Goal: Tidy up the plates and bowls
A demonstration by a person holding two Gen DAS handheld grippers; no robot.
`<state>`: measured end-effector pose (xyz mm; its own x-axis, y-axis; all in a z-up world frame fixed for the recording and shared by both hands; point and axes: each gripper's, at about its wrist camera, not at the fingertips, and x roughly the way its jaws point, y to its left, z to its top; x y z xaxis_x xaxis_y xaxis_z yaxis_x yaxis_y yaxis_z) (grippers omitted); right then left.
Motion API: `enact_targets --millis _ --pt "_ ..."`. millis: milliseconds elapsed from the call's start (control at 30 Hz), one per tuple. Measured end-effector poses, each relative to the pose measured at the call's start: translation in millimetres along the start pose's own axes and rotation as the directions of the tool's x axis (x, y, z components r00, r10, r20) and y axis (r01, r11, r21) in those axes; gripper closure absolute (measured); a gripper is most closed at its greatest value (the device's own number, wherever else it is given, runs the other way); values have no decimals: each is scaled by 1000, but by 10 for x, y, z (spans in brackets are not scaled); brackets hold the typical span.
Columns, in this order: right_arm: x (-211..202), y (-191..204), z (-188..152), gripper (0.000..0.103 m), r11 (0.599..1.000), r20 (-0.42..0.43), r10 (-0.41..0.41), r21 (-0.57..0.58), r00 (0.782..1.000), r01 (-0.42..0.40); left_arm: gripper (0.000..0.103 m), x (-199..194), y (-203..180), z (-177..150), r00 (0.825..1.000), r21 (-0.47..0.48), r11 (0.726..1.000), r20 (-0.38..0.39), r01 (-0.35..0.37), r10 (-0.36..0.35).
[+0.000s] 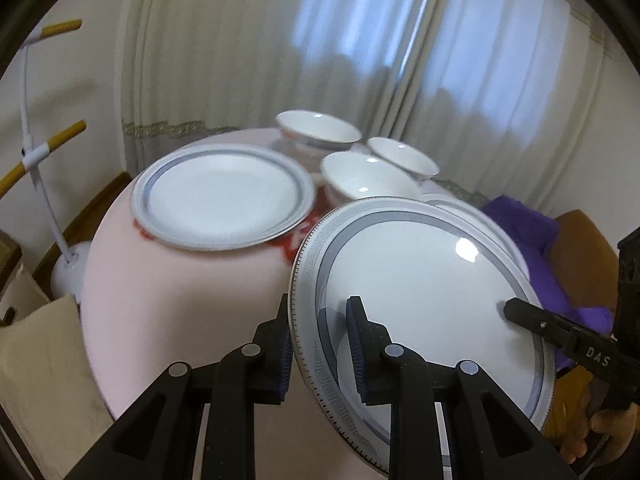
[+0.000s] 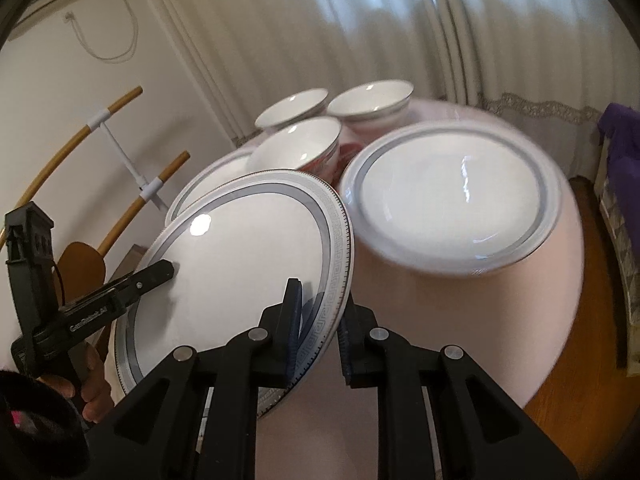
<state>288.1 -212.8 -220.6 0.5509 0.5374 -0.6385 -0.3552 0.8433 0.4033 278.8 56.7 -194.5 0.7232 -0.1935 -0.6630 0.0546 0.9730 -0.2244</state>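
Presently both grippers clamp one large plate (image 1: 420,288) by opposite rims, lower centre of each view, tilted above the pink tabletop (image 1: 180,300). Left gripper (image 1: 320,352) fingers pinch its left edge; right gripper (image 2: 318,340) fingers pinch its right edge. Second plate (image 1: 222,198) lies flat mid-frame; three bowls (image 1: 366,176) cluster beyond.
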Motion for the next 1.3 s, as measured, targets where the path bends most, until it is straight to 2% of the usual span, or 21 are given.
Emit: enact_targets --millis 400,667,900,1300 --pt "-243 -744 277 86 994 52 -111 11 992 111 83 632 -710 244 996 53 995 -26 86 -84" --pt "-189 -1221 421 85 984 65 -173 57 983 169 83 1290 -1036 456 994 92 991 -48 101 -96" --pt "-48 -1390 531 84 978 62 -200 74 978 195 83 1662 -1148 551 994 92 992 -69 89 -83" --pt "141 -1487 565 83 960 51 -268 98 962 262 82 1826 -1255 560 993 92 992 -87 88 -80"
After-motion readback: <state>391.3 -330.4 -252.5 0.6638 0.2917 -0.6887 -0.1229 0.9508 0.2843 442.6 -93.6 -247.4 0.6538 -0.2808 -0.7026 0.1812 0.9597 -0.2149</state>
